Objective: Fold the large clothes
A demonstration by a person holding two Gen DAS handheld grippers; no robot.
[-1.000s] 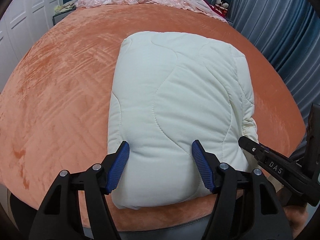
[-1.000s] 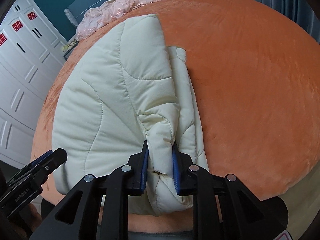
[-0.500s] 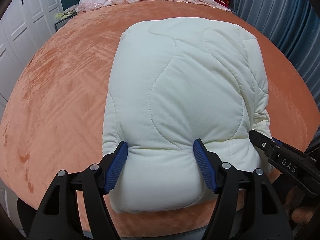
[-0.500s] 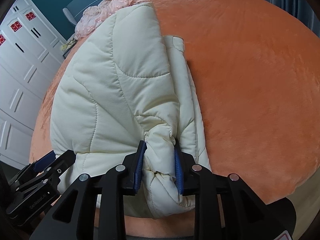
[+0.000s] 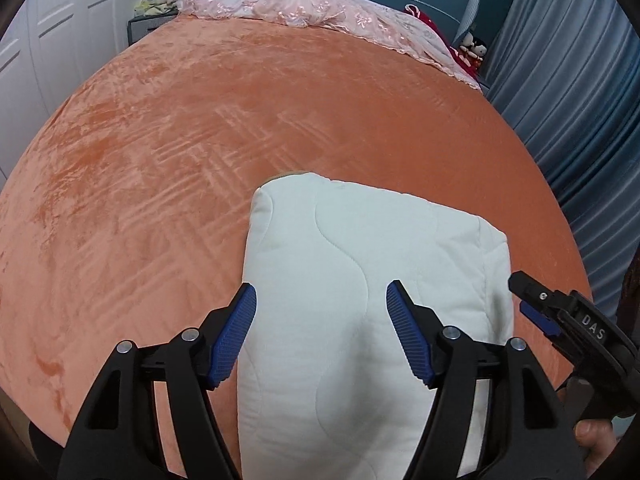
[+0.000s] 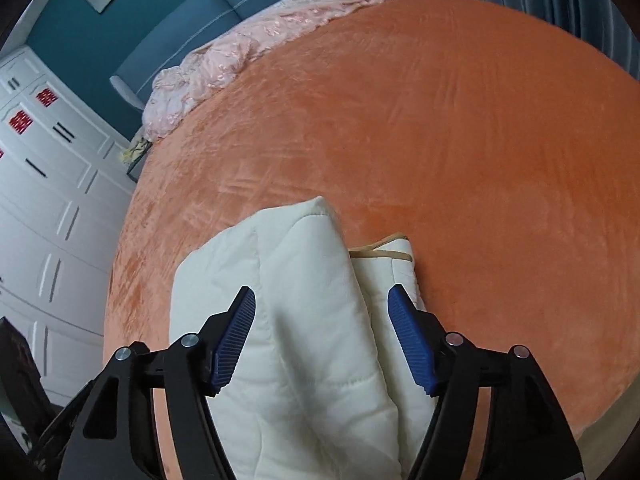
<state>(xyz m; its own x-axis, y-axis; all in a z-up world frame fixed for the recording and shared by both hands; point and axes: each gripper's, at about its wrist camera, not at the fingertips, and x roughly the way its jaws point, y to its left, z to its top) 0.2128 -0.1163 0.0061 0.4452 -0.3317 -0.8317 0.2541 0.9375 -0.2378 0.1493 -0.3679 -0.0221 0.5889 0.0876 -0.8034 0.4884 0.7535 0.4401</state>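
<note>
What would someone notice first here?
A cream quilted garment, folded into a thick bundle, lies at the near edge of a big orange bedspread. Both grippers hover over it, left gripper open, right gripper opening. A crumpled pink quilt lies at the far end.

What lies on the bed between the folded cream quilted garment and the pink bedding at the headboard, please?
Nothing: bare orange bed cover separates the garment from the pink bedding, clearest in the left wrist view.

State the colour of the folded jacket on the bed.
Cream white, with wavy quilted stitching; the jacket shows best in the left wrist view.
</note>
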